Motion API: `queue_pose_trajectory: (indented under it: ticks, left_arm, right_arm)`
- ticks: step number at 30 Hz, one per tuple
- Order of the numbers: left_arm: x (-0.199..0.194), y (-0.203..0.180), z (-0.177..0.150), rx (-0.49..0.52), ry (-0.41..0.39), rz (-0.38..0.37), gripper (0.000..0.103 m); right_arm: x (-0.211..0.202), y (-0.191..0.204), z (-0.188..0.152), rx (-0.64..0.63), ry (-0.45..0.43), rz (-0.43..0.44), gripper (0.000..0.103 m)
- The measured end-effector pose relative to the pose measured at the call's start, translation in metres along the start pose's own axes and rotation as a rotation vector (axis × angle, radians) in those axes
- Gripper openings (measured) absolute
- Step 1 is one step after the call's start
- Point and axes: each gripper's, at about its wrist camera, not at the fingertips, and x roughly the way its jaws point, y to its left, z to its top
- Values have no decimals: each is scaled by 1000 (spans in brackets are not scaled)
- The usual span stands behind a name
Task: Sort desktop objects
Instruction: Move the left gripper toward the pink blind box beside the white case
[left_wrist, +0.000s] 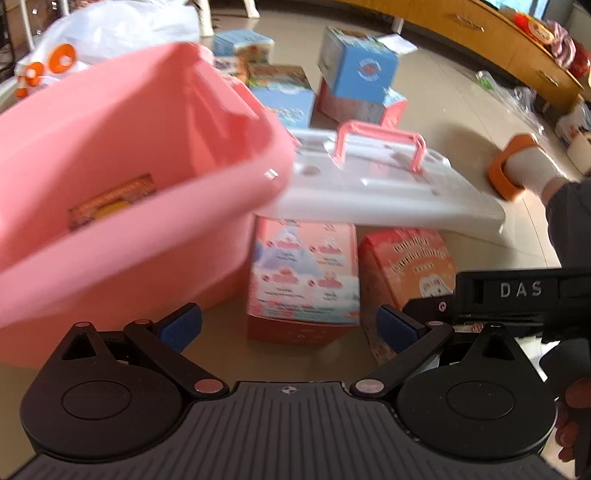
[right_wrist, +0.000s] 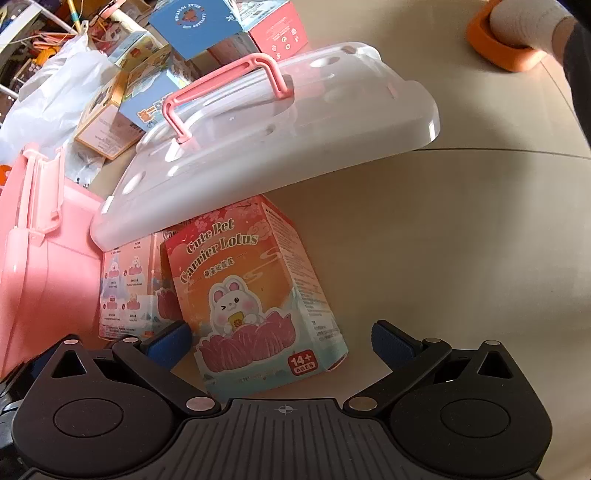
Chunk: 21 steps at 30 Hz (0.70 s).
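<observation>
Rabbit box (right_wrist: 255, 299): "Cute Pet Carrier Lotus", "14+ AGES"; right gripper (left_wrist: 521, 291): "DAS".

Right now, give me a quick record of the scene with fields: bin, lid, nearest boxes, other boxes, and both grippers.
bin: pink bin, open, a small packet lying on its bottom
lid: translucent white lid with pink handle, resting tilted on the boxes beside the bin
nearest boxes: Cute Pet Carrier Lotus box and a pink box next to it, both upright under the lid's edge
other boxes: blue and pink boxes piled beyond the lid
left gripper: open, empty
right gripper: open, around the Lotus box, not closed on it
</observation>
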Motion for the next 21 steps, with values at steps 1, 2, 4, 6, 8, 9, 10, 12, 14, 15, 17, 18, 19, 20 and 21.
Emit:
queue_pose_trajectory:
  ticks: [1,2,4,6,8,9,10,12,14,15,17,18,19,20,21]
  left_arm:
    - [3,-2,1,5,8,2,103]
    - [6,-4,1,13,14,5,103]
    - [11,-7,1,28,25,11,103]
    - [17,-10,4,45,39,20,103]
    - [22,-12,6,64,46,27,103]
    - [24,-14,6,73,49,33,103]
    - [26,-14,7,80,55,34,103]
    - [31,-16,7,90,67,36,98]
    - [36,-17,7,98,85,42,81]
    - [39,-17,8,99,97,46,79]
    - [45,-17,8,103,118,58,77]
    - [47,-17,9,107,122,61,76]
    - [48,-18,9,110,124,64,74]
    - [49,-18,10,112,128,65,73]
    - [50,-19,10,115,130,68,73]
  right_arm:
    - [0,0,0,-5,-2,-3,103]
    - [-1,-1,0,-10,-3,-6,103]
    - [-1,-1,1,-18,-4,-8,103]
    - [-2,-1,1,-23,-5,-8,103]
    - [-2,-1,2,-18,-7,-7,103]
    - [-2,-1,2,-19,-7,-6,103]
    - [-1,-1,2,-23,-6,-5,103]
    - [-1,0,3,-35,-8,-4,103]
    - [-1,2,3,-47,-9,-5,103]
    - [-1,2,3,-52,-10,-6,103]
    - [-1,3,4,-59,-11,-5,103]
    - [-1,2,4,-59,-12,-4,103]
    - [-2,2,5,-55,-12,-2,103]
    - [-2,1,5,-51,-12,0,103]
    - [-2,-1,5,-49,-12,2,103]
